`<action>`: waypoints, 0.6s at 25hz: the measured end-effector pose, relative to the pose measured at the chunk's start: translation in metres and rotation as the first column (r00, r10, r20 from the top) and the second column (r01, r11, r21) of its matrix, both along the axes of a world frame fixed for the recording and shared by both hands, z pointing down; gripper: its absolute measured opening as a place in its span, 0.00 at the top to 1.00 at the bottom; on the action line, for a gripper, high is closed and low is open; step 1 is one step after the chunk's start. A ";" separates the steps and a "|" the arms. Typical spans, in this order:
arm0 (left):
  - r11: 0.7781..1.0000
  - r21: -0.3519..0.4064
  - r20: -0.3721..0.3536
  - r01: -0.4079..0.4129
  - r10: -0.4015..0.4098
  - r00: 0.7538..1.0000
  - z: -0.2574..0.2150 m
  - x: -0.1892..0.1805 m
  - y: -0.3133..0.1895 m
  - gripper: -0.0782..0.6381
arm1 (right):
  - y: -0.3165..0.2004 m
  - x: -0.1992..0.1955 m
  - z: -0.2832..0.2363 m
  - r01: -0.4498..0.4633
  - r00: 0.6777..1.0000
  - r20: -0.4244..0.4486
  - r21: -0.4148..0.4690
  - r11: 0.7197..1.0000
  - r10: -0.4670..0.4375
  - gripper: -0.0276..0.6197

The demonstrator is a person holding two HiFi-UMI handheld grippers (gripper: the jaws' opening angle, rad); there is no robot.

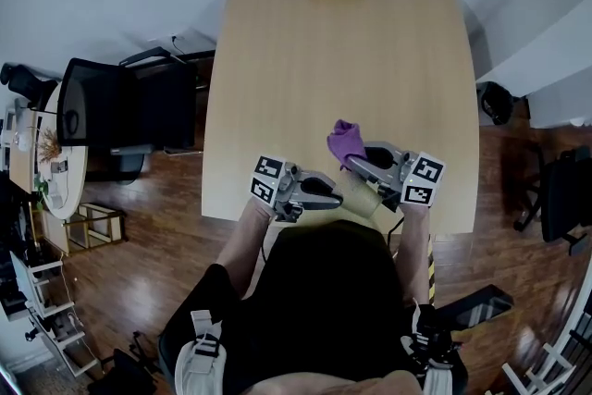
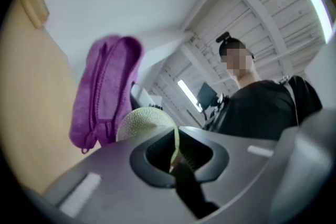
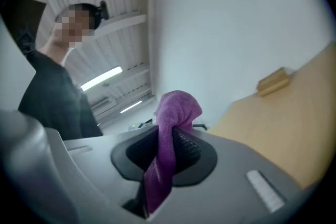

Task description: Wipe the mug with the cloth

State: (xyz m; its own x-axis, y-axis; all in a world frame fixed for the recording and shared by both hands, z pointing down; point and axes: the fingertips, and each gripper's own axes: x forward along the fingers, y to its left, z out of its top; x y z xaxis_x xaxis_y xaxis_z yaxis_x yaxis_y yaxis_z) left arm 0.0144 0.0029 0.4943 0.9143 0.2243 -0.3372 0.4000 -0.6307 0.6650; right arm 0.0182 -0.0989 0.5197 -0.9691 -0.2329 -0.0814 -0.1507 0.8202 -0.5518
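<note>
Slippage was the risk: the left gripper (image 2: pixel 176 153) pinched only the thin rim of the mug (image 2: pixel 144 122) above the near edge of the table (image 1: pixel 324 60). Pressing hard with the cloth (image 3: pixel 176 107) clamped in the right gripper (image 3: pixel 169 156) could have twisted it loose.

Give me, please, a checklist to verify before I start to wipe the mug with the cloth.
1. Left tool is shut on the rim of the green mug: ok.
2. Right tool is shut on the purple cloth: ok.
3. A wad of the purple cloth sticks out past the right tool for wiping: ok.
4. The purple cloth touches the green mug: cannot tell.
</note>
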 end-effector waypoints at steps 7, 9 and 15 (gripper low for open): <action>0.878 -0.173 -0.148 0.446 -0.471 0.869 -0.010 -0.077 -0.089 0.83 | -0.030 0.079 -0.051 -0.267 0.911 0.296 -0.103 0.958 0.286 0.86; 0.874 -0.145 -0.142 0.464 -0.483 0.864 -0.014 -0.078 -0.094 0.83 | -0.022 0.064 -0.070 -0.231 0.912 0.333 -0.063 0.971 0.238 0.86; 0.895 -0.088 -0.156 0.436 -0.445 0.882 -0.025 -0.061 -0.088 0.82 | -0.019 0.022 -0.060 -0.168 0.937 0.294 -0.101 0.981 0.191 0.86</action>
